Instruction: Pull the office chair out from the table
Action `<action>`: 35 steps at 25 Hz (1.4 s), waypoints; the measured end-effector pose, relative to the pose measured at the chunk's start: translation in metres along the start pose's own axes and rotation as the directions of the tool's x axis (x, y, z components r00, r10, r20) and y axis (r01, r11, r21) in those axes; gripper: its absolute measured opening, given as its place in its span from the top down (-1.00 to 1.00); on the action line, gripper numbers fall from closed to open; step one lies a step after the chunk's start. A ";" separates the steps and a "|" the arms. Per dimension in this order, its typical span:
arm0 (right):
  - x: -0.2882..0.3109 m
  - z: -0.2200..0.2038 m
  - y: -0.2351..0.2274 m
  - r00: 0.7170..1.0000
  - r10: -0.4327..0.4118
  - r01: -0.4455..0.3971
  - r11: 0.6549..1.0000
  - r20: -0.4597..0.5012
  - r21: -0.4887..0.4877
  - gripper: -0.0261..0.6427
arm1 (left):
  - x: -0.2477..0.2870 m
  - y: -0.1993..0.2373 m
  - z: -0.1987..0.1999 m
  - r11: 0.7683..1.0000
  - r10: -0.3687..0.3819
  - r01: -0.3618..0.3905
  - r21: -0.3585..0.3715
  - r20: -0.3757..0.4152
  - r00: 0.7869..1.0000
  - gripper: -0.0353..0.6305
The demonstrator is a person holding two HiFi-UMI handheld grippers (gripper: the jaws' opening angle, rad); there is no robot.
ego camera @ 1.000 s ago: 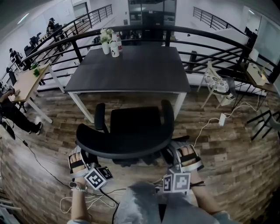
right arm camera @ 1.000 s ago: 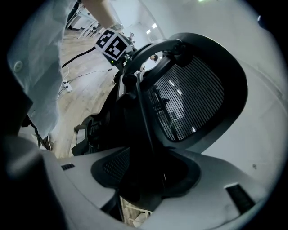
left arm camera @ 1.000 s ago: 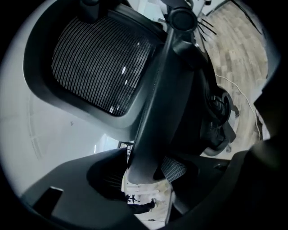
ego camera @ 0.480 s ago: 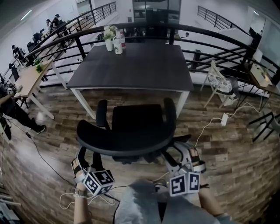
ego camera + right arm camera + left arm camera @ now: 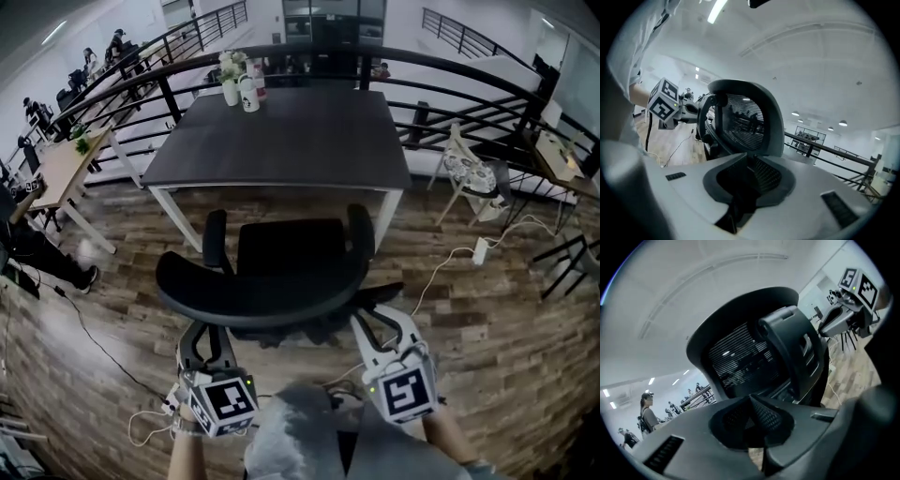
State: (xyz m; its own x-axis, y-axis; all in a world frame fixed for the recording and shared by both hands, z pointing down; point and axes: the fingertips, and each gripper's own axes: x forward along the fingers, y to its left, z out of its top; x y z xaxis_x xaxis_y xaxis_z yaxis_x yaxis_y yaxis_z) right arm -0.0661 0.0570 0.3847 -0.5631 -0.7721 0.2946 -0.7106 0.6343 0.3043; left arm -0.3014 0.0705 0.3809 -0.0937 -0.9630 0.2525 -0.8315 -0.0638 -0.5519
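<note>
We logged one black mesh-backed office chair (image 5: 272, 286) standing at the near edge of one dark rectangular table (image 5: 300, 141). Two grippers hung low behind its backrest. The left gripper (image 5: 208, 336) and right gripper (image 5: 382, 323) had both just closed, jaws together, nothing between them.

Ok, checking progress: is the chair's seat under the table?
No, wood floor shows between the table and the chair.

Office chair (image 5: 267, 281) blocks frame centre, close below the surface (image 5: 281, 141); open wood floor (image 5: 506, 375) at lower right and along the left edge, crossed by loose cables (image 5: 433, 272); railing (image 5: 469, 80) closes off the top.
</note>
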 end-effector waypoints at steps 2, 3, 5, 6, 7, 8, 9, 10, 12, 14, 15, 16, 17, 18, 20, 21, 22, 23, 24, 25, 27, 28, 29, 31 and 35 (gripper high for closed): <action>-0.003 0.000 -0.002 1.000 -0.003 0.003 1.000 0.000 0.001 0.76 | -0.003 -0.009 0.010 0.998 -0.044 0.044 -0.039 0.012 0.999 0.86; -0.005 0.001 -0.003 1.000 -0.006 0.006 1.000 0.004 0.005 0.80 | -0.004 -0.012 0.014 0.996 -0.058 0.058 -0.062 0.013 0.998 0.86; -0.009 0.000 -0.005 1.000 -0.016 0.016 0.999 0.016 0.029 0.85 | -0.006 -0.015 0.020 0.990 -0.069 0.070 -0.119 0.012 0.998 0.87; -0.011 0.000 -0.007 1.000 -0.021 0.020 0.999 0.023 0.048 0.89 | -0.007 -0.016 0.021 0.986 -0.074 0.075 -0.146 0.011 0.997 0.87; -0.013 0.000 -0.008 0.999 -0.024 0.022 0.997 0.028 0.071 0.89 | -0.008 -0.017 0.020 0.981 -0.084 0.085 -0.175 0.009 0.996 0.87; -0.015 -0.001 -0.010 0.999 -0.024 0.021 0.995 0.032 0.098 0.90 | -0.009 -0.018 0.019 0.973 -0.099 0.098 -0.207 0.005 0.995 0.87; -0.017 -0.001 -0.011 0.999 -0.022 0.018 0.992 0.036 0.122 0.90 | -0.011 -0.020 0.018 0.964 -0.115 0.112 -0.239 0.002 0.993 0.87; -0.018 -0.001 -0.012 0.999 -0.018 0.012 0.990 0.040 0.144 0.90 | -0.013 -0.021 0.018 0.956 -0.128 0.124 -0.267 0.001 0.992 0.87; -0.020 0.000 -0.013 0.999 -0.010 0.001 0.984 0.050 0.179 0.90 | -0.016 -0.023 0.017 0.942 -0.143 0.137 -0.306 0.002 0.990 0.87; -0.020 0.001 -0.015 0.998 -0.007 -0.004 0.980 0.055 0.199 0.91 | -0.018 -0.024 0.016 0.934 -0.153 0.145 -0.326 0.001 0.988 0.87; -0.019 0.002 -0.015 0.998 -0.006 -0.006 0.979 0.058 0.205 0.91 | -0.019 -0.024 0.015 0.932 -0.157 0.148 -0.332 0.000 0.988 0.87; -0.018 0.002 -0.015 0.998 -0.006 -0.007 0.978 0.060 0.209 0.91 | -0.019 -0.024 0.013 0.929 -0.161 0.151 -0.337 -0.002 0.987 0.87; -0.017 0.003 -0.015 0.998 -0.006 -0.007 0.977 0.062 0.213 0.91 | -0.019 -0.024 0.012 0.928 -0.163 0.152 -0.340 -0.003 0.987 0.87; -0.016 0.003 -0.015 0.998 -0.005 -0.008 0.976 0.063 0.216 0.91 | -0.019 -0.024 0.012 0.928 -0.163 0.152 -0.341 -0.004 0.987 0.87; -0.015 0.003 -0.015 0.998 -0.001 -0.013 0.975 0.063 0.220 0.91 | -0.018 -0.024 0.012 0.928 -0.163 0.151 -0.339 -0.005 0.987 0.87; -0.015 0.003 -0.015 0.998 0.002 -0.016 0.975 0.063 0.221 0.91 | -0.018 -0.024 0.012 0.929 -0.163 0.151 -0.338 -0.006 0.987 0.87; -0.015 0.003 -0.015 0.998 0.006 -0.020 0.975 0.063 0.222 0.91 | -0.018 -0.024 0.012 0.929 -0.163 0.152 -0.338 -0.006 0.987 0.87; -0.015 0.004 -0.014 0.998 0.009 -0.023 0.975 0.063 0.222 0.91 | -0.018 -0.023 0.012 0.928 -0.164 0.152 -0.339 -0.007 0.986 0.87; -0.015 0.004 -0.013 0.998 0.012 -0.026 0.975 0.062 0.221 0.91 | -0.018 -0.023 0.012 0.928 -0.165 0.153 -0.339 -0.007 0.986 0.87; -0.015 0.004 -0.012 0.998 0.015 -0.028 0.975 0.061 0.220 0.91 | -0.018 -0.022 0.012 0.928 -0.165 0.153 -0.339 -0.008 0.986 0.87; -0.015 0.003 -0.011 0.998 0.019 -0.032 0.975 0.060 0.218 0.91 | -0.018 -0.022 0.012 0.928 -0.165 0.152 -0.340 -0.009 0.986 0.87; -0.015 0.003 -0.010 0.998 0.021 -0.034 0.976 0.061 0.217 0.91 | -0.019 -0.023 0.012 0.928 -0.165 0.152 -0.340 -0.009 0.986 0.87; -0.016 0.003 -0.010 0.998 0.024 -0.037 0.976 0.063 0.214 0.91 | -0.019 -0.023 0.012 0.928 -0.164 0.151 -0.342 -0.010 0.986 0.87; -0.017 0.003 -0.009 0.998 0.030 -0.042 0.977 0.064 0.210 0.91 | -0.020 -0.024 0.013 0.927 -0.163 0.150 -0.343 -0.010 0.987 0.87; -0.017 0.003 -0.008 0.997 0.038 -0.050 0.977 0.060 0.208 0.91 | -0.020 -0.024 0.015 0.927 -0.163 0.150 -0.343 -0.010 0.987 0.87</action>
State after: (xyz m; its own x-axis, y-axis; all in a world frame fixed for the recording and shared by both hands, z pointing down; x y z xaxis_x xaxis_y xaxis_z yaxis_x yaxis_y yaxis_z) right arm -0.0519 0.0648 0.3743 -0.6141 -0.7482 0.2514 -0.7539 0.6502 0.0937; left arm -0.2713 0.0877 0.3776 0.0377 -0.9370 0.3473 -0.9730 -0.1136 -0.2010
